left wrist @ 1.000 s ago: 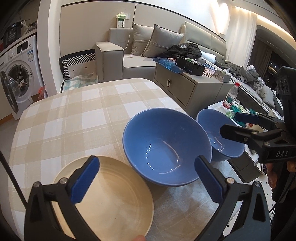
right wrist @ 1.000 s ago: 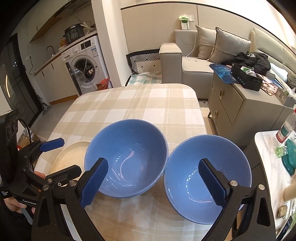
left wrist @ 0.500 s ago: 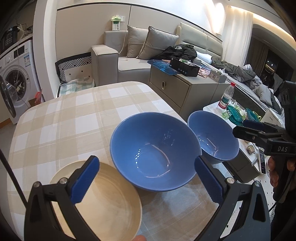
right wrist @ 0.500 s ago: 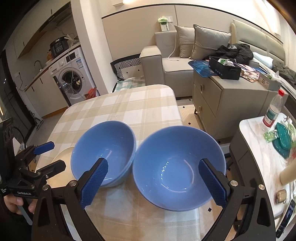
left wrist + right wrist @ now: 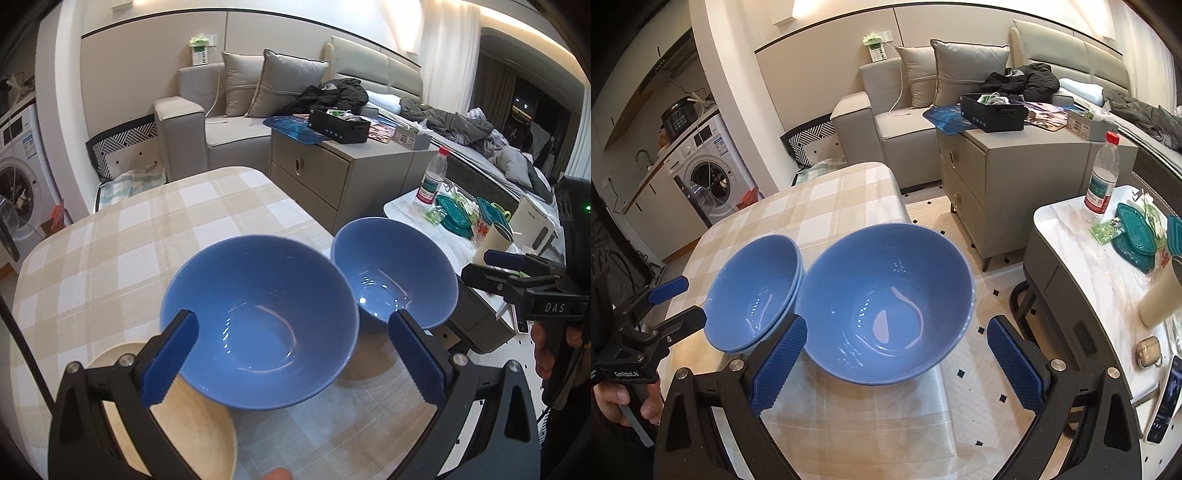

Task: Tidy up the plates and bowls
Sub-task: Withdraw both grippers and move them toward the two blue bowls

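Your left gripper [image 5: 295,354] hangs with its fingers [image 5: 168,354] spread wide to either side of the nearer blue bowl [image 5: 258,325], pinching nothing; the blue pads sit outside the rim rather than on it. In the right wrist view that bowl looks like a nested pair, a second rim showing just under the first, though you cannot be sure. Your right gripper [image 5: 897,363] likewise holds its fingers [image 5: 777,363] apart, framing the second blue bowl [image 5: 886,299], which sits at the corner of the counter [image 5: 820,206] just beside the first, rims nearly touching. A cream plate [image 5: 184,435] lies on the checked cloth at the near left, partly under the left gripper.

Each gripper lined up over its own bowl suggests you mean to stack blue on blue. The corner bowl stands close to the edge, so a square grip on its rim matters.
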### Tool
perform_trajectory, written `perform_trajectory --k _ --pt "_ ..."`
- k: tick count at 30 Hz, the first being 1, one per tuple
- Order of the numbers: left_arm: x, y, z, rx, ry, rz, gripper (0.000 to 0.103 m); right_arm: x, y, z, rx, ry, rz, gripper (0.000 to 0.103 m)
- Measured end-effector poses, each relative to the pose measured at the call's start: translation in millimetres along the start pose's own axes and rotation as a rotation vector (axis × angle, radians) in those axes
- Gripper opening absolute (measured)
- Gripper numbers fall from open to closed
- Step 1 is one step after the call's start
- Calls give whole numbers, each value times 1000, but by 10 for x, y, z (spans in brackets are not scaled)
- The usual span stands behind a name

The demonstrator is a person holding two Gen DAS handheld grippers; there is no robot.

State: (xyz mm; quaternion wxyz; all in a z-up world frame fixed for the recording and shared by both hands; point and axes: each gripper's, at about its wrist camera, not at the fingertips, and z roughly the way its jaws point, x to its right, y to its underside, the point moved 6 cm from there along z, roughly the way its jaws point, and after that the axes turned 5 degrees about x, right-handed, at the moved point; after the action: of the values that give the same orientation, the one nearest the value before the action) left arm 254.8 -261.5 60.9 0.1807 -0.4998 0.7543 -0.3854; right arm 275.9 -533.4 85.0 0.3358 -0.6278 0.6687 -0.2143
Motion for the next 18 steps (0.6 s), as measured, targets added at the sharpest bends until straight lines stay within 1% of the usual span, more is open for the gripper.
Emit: perform_trajectory --k 4,8,18 --pt "138 -85 121 -15 15 31 103 131 12 15 -13 8 30 100" --pt "228 -179 255 -29 37 41 103 220 33 92 -41 19 51 100" --pt "407 -387 573 -46 42 75 103 321 93 310 -86 30 70 100"
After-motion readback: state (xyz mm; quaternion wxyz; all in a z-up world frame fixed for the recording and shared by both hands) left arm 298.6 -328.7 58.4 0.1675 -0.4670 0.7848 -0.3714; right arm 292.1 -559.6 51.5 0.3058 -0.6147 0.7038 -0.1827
